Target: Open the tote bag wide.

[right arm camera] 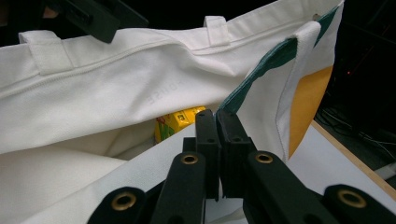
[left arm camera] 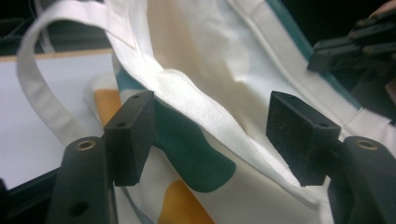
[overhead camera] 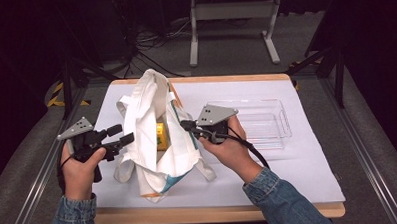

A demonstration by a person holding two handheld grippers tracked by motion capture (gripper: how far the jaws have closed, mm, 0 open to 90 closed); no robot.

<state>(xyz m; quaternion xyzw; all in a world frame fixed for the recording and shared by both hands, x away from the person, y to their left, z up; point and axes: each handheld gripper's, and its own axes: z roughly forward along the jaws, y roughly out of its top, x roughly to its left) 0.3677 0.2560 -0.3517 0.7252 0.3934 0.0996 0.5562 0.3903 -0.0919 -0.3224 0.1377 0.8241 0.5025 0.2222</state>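
Canvas tote bag (overhead camera: 152, 128) sits left of centre on the table (overhead camera: 308, 163), mouth held open, yellow box (overhead camera: 161, 136) inside. Right gripper (overhead camera: 184, 125) is pinched tight on the bag's right rim; left gripper (overhead camera: 118, 136) hangs wide at the left rim, cloth between the jaws but pads not pressing. Soft, limp, light fabric; it'll sag and fold. Best hold looks like the stitched hem or strap (left arm camera: 42, 93), not the loose panel. Clear plastic tray (overhead camera: 259, 122) waits far right

A wooden counter (overhead camera: 210, 212) under a white sheet (overhead camera: 298, 173) stands on grey carpet (overhead camera: 234, 50). Far behind, a white metal frame (overhead camera: 231, 13) and black cables (overhead camera: 149, 43) sit in darkness.
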